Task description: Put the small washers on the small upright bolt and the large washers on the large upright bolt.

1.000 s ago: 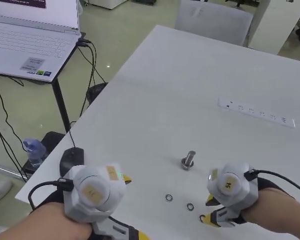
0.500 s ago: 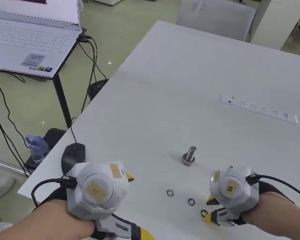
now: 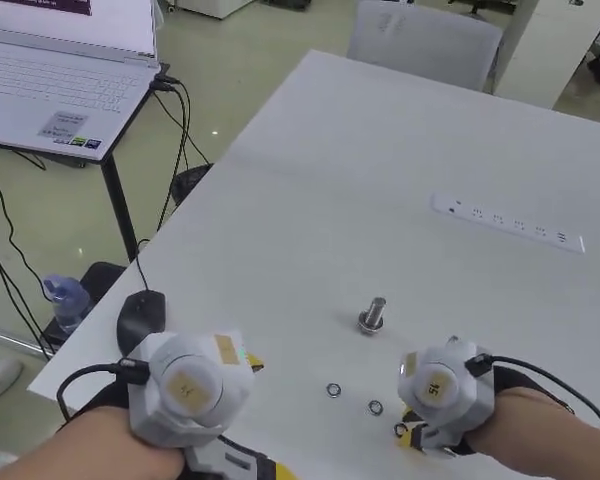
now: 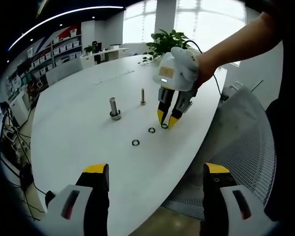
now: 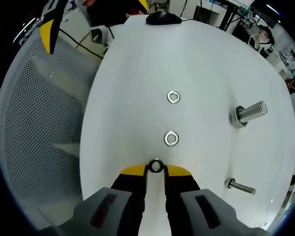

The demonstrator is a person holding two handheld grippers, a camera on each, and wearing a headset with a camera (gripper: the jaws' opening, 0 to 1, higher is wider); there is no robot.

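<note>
The large upright bolt (image 3: 371, 314) stands on the white table (image 3: 380, 160); the right gripper view shows it (image 5: 249, 113) with the small bolt (image 5: 240, 186) beside it. Two loose washers (image 3: 333, 390) (image 3: 375, 407) lie flat in front of the large bolt. My right gripper (image 5: 156, 169) is down at the table surface, shut on a third washer (image 5: 156, 166). In the left gripper view that right gripper (image 4: 167, 123) pinches the washer (image 4: 164, 126) at its yellow tips. My left gripper (image 4: 156, 172) hangs open and holds nothing near the table's front edge (image 3: 268, 415).
A white power strip (image 3: 505, 225) lies far right on the table. A laptop (image 3: 60, 80) sits on a stand at the left, with a mouse (image 3: 140, 315), cables and a bottle (image 3: 65, 298) below. A mesh chair (image 4: 241, 147) stands at the near edge.
My right gripper has shifted slightly left, closer to the two loose washers, with a washer at its tips. The left gripper has barely moved; the head camera has wobbled.
</note>
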